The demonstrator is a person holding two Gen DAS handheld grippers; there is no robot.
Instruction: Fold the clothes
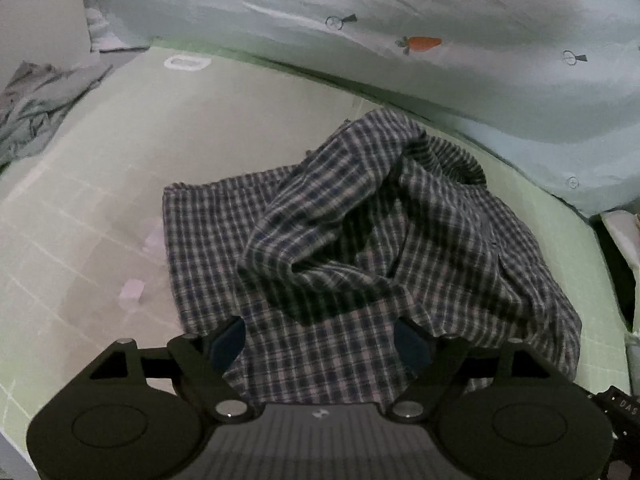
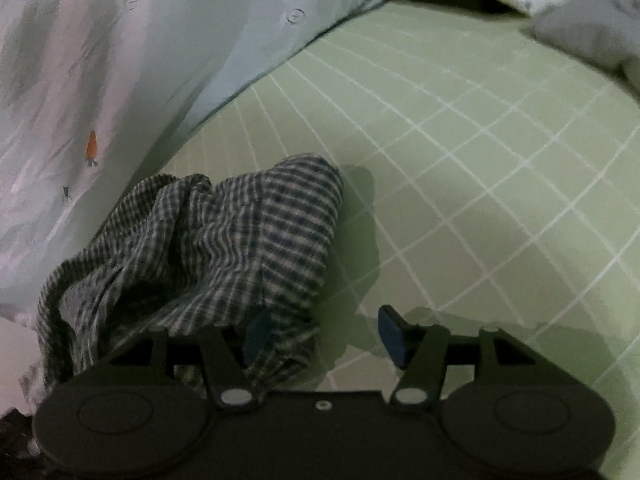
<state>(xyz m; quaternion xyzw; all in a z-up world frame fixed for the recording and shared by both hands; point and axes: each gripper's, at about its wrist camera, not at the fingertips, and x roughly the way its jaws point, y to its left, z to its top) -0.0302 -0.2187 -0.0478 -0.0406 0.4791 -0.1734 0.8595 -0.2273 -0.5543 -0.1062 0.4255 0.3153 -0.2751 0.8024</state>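
A dark blue and white checked garment [image 1: 360, 240] lies crumpled on the pale green gridded sheet [image 1: 100, 200], part flat at the left and part bunched up in the middle. My left gripper [image 1: 320, 340] is open just above the garment's near edge, its fingers spread over the cloth. In the right wrist view the same garment [image 2: 224, 240] lies in a heap at the left. My right gripper [image 2: 324, 340] is open at the heap's right edge, with its left finger [image 2: 256, 332] against the cloth and its right finger [image 2: 394, 332] over the bare sheet.
A pale blue quilt with a carrot print [image 1: 420, 44] lies along the far side, and it also shows in the right wrist view [image 2: 92, 80]. A grey garment [image 1: 36, 108] lies at far left. White and grey cloths [image 2: 560, 4] lie at the far right.
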